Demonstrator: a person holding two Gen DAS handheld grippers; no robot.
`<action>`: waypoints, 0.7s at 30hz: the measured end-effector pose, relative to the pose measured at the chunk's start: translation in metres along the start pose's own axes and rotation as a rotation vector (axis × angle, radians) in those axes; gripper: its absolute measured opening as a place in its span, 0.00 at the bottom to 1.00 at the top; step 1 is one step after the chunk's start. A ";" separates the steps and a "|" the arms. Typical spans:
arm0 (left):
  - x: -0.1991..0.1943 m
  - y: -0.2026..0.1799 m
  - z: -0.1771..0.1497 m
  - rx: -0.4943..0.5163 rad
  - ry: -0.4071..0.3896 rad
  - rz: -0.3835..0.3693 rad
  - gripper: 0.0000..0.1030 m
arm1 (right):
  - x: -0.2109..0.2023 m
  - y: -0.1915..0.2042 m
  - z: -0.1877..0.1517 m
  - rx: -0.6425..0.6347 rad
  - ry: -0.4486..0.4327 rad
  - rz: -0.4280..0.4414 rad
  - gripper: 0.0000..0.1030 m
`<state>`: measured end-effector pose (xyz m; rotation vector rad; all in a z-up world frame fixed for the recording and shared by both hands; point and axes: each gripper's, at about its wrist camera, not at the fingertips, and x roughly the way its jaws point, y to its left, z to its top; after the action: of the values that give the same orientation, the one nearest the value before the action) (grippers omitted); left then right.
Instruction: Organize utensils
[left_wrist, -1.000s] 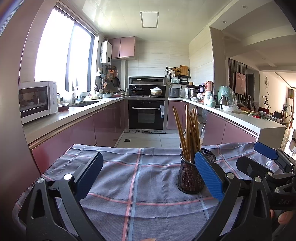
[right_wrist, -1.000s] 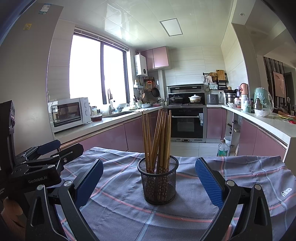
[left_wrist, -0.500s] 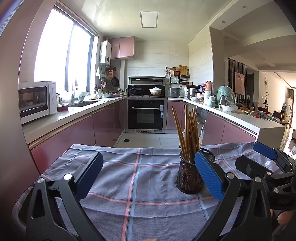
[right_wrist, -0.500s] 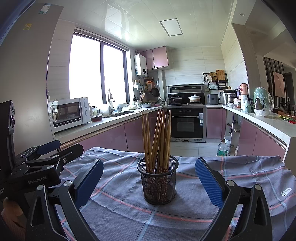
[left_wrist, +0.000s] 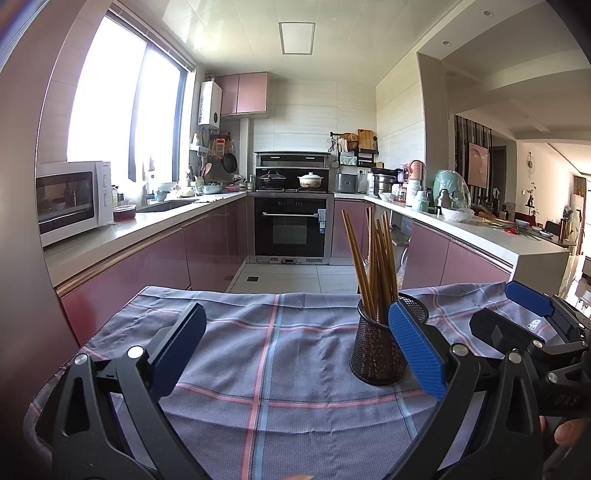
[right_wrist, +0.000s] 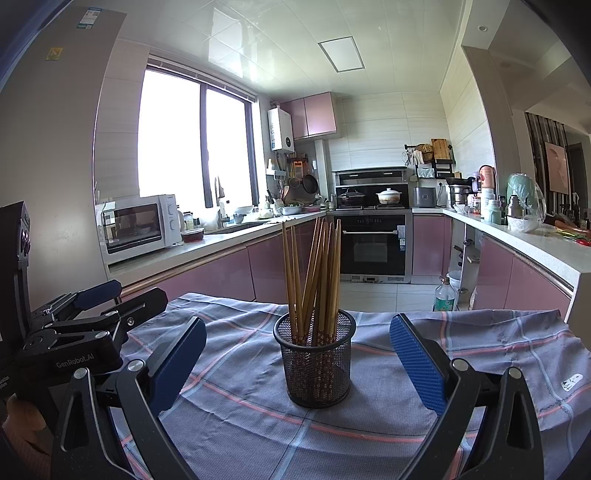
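A black mesh holder (right_wrist: 314, 360) stands upright on a plaid cloth (right_wrist: 369, 424), with several wooden chopsticks (right_wrist: 314, 273) standing in it. My right gripper (right_wrist: 295, 360) is open and empty, its blue pads either side of the holder and a little short of it. In the left wrist view the holder (left_wrist: 375, 350) sits just beyond my right pad. My left gripper (left_wrist: 295, 354) is open and empty over the cloth (left_wrist: 258, 354). The right gripper's body also shows in the left wrist view (left_wrist: 532, 332), and the left gripper's body in the right wrist view (right_wrist: 74, 325).
The cloth-covered table ends at a far edge (left_wrist: 295, 293), with kitchen floor beyond. Pink cabinets and counters run along both sides. A microwave (right_wrist: 138, 227) stands on the left counter. An oven (right_wrist: 373, 249) is at the back. A bottle (right_wrist: 443, 297) stands on the floor.
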<state>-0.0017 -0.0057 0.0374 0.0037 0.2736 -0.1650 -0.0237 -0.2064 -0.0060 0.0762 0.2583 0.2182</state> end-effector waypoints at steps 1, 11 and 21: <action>0.000 0.000 0.000 0.000 0.001 0.000 0.95 | 0.000 0.000 0.000 0.001 0.000 0.000 0.93; 0.000 0.000 0.000 -0.001 0.001 0.000 0.95 | 0.000 0.000 0.000 0.003 0.002 0.000 0.93; 0.001 -0.003 -0.001 0.001 0.003 -0.002 0.95 | 0.000 -0.001 0.000 0.007 0.003 0.001 0.93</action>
<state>-0.0020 -0.0090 0.0363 0.0045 0.2761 -0.1675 -0.0233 -0.2070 -0.0058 0.0824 0.2619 0.2181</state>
